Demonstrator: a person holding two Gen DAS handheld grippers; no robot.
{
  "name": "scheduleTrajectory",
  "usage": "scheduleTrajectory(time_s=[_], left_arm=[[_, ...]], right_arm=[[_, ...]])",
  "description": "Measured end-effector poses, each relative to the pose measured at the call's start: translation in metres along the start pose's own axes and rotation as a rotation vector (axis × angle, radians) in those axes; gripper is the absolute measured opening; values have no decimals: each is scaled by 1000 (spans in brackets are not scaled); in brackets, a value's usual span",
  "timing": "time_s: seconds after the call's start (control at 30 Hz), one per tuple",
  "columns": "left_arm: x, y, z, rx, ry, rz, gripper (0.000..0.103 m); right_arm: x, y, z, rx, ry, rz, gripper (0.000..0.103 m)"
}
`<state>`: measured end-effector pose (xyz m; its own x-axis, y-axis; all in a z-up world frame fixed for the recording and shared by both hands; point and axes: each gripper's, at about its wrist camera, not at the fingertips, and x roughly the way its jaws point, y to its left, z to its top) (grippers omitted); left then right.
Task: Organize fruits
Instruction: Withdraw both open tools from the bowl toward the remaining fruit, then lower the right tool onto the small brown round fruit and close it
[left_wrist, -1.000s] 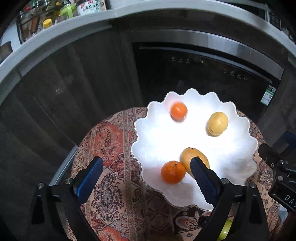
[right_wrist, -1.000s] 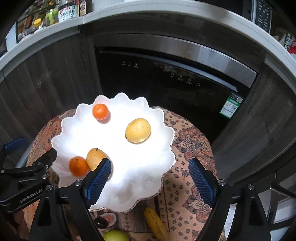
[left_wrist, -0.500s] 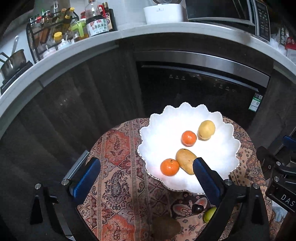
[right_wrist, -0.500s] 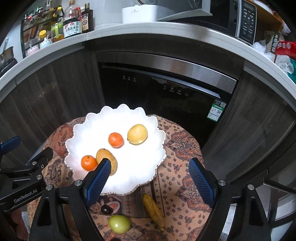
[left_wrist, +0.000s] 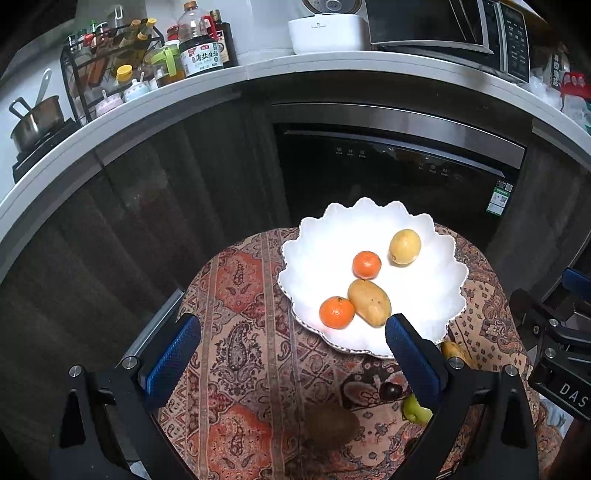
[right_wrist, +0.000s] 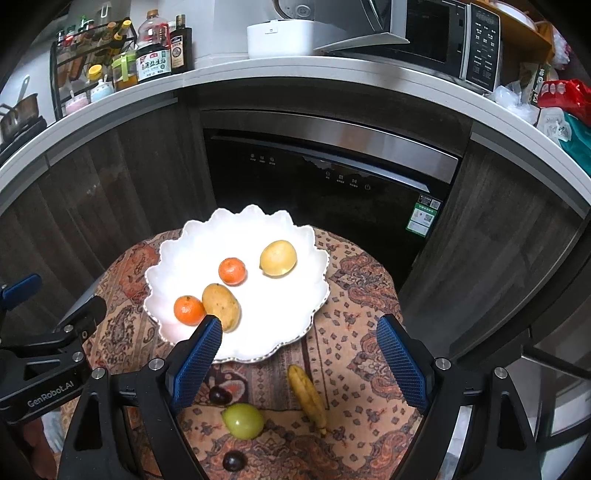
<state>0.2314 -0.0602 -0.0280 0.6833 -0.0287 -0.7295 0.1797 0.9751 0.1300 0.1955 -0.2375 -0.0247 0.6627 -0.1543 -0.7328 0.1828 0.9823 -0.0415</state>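
Above the desk (left_wrist: 236, 332) both tools, left tool (left_wrist: 291, 354) and right tool (right_wrist: 299, 358), have drawn back, wide open and empty. The far tangerine (left_wrist: 366, 264) rolled inward on the plate (left_wrist: 369, 218); banana (right_wrist: 306, 397) and green fruit (right_wrist: 242, 420) wait.

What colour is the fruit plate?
White plate, scalloped rim; clearest in the right wrist view.

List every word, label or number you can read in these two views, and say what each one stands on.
"GenRobot.AI": on the left gripper's body, seen from the right wrist.
"DAS": cut off at the frame edge, on the right gripper's body, seen from the left wrist.
Soy sauce bottle label: Chinese characters, too small to read surely.
Dishwasher sticker: a QR code and fine print, unreadable.
Microwave panel: buttons blurred.
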Motion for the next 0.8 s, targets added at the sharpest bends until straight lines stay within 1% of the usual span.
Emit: scheduleTrajectory(time_s=[0.27,0.8], left_arm=[[-5,2,-12,-6,12,5,102],[1,-2,-42,0,63,0,102]], right_arm=[[-2,1,-11,2,16,16,86],[7,3,-40,-10,71,22,86]])
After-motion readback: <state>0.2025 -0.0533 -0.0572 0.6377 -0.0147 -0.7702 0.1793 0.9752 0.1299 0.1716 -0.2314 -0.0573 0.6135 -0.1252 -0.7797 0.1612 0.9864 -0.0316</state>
